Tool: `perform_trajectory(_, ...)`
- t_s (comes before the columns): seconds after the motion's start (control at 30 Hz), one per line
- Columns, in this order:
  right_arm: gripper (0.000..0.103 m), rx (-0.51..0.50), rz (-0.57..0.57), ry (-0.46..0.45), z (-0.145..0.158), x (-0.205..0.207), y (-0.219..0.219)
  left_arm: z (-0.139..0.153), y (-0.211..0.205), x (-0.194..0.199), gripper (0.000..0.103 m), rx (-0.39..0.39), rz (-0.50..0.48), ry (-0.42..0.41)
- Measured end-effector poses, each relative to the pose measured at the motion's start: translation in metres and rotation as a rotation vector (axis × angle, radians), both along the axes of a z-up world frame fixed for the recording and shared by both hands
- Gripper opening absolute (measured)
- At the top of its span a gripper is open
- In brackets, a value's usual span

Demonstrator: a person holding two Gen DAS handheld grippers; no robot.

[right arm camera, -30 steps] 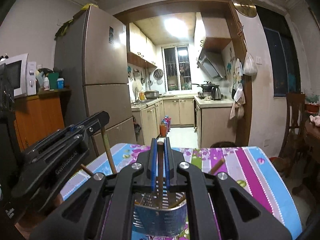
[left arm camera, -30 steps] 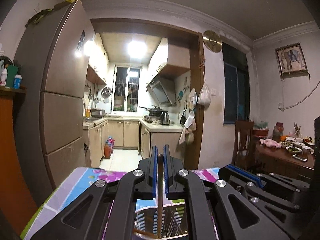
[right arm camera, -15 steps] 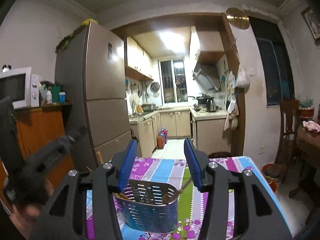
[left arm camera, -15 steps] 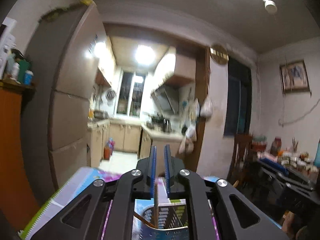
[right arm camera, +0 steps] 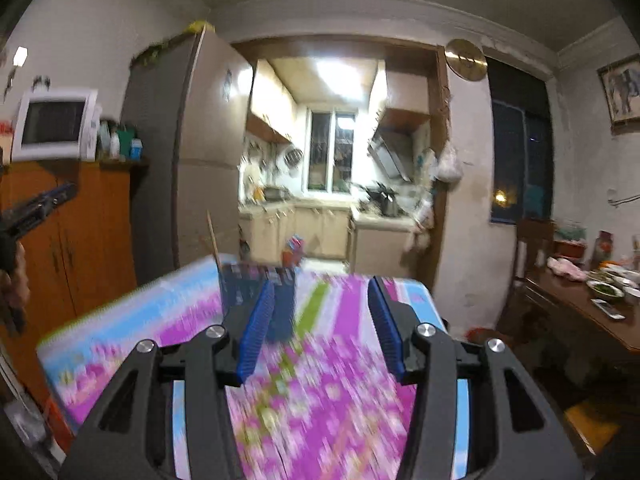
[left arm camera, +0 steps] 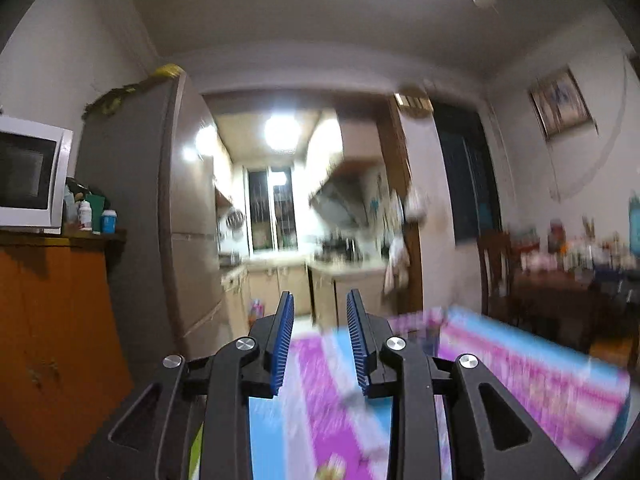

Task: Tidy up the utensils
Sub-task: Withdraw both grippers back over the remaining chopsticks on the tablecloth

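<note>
Left wrist view. My left claw: clenched on a wooden utensil handle over the holder a second ago; now its jaws are opening and nothing is between the blue pads. The holder is gone from this view. Judgement: that utensil is delivered. Below the claw, the counter with its purple, blue and white flowered cloth, heavily blurred. Room: tall refrigerator at left, microwave on an orange cabinet, lit kitchen through the doorway, framed picture on the right wall.

Right wrist view. My right claw: also clenched on a handle a second ago, now released, jaws wide and empty. The perforated metal utensil holder stands on the counter beyond my left pad, farther off than before, one thin stick rising from its left side; contents otherwise too blurred to list. My left claw shows at the far left edge, well apart from the holder. Judgement: both pieces placed, both hands free for whatever remains. Room: same refrigerator, microwave, round clock, dining table with dishes at right.
</note>
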State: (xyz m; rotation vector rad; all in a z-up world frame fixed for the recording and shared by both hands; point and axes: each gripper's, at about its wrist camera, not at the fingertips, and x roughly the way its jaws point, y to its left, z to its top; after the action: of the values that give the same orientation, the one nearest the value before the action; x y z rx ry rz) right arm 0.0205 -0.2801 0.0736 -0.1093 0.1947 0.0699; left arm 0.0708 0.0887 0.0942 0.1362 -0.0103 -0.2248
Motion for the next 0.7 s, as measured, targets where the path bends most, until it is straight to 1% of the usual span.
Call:
perform_trajectory(0.03,0.047,-0.008,-0.017,0.018,-0.009,-0.01,-0.001,-0.015,-0.002,-0.011,0.029,0.05,0.004,0.029)
perform_trajectory(0.1,0.047,-0.007,-0.048,0.058,-0.025,-0.026,-0.004,-0.041,-0.005,-0.025,0.029,0.11,-0.008,0.075)
perform_trajectory(0.13,0.047,0.012,-0.062,0.089,-0.036,-0.036,-0.007,-0.057,-0.011,-0.035,0.029,0.137,-0.025,0.116)
perform_trajectory(0.2,0.047,0.024,-0.084,0.124,-0.052,-0.05,-0.007,-0.08,-0.017,-0.046,0.029,0.156,-0.067,0.181)
perform_trajectory(0.27,0.047,0.013,-0.108,0.161,-0.07,-0.065,-0.004,-0.105,-0.028,-0.061,0.029,0.175,-0.092,0.234)
perform_trajectory(0.33,0.047,0.007,-0.107,0.199,-0.087,-0.078,0.001,-0.123,-0.035,-0.07,0.029,0.167,-0.124,0.287)
perform_trajectory(0.4,0.046,-0.003,-0.091,0.263,-0.109,-0.086,0.009,-0.141,-0.038,-0.076,0.029,0.132,-0.148,0.361)
perform_trajectory(0.47,0.033,-0.012,-0.072,0.311,-0.125,-0.089,0.013,-0.159,-0.04,-0.074,0.026,0.078,-0.18,0.466)
perform_trajectory(0.5,0.031,-0.025,-0.059,0.331,-0.134,-0.088,0.019,-0.165,-0.043,-0.075,0.024,0.072,-0.188,0.49)
perform_trajectory(0.53,0.024,-0.038,-0.057,0.332,-0.14,-0.09,0.023,-0.172,-0.049,-0.076,0.018,0.084,-0.201,0.513)
perform_trajectory(0.57,0.019,-0.049,-0.059,0.334,-0.145,-0.089,0.025,-0.176,-0.056,-0.077,0.017,0.103,-0.201,0.513)
perform_trajectory(0.63,0.018,-0.055,-0.084,0.333,-0.155,-0.083,0.029,-0.182,-0.073,-0.083,0.017,0.159,-0.21,0.496)
perform_trajectory(0.7,0.018,-0.06,-0.121,0.32,-0.166,-0.08,0.029,-0.186,-0.085,-0.088,0.017,0.184,-0.224,0.494)
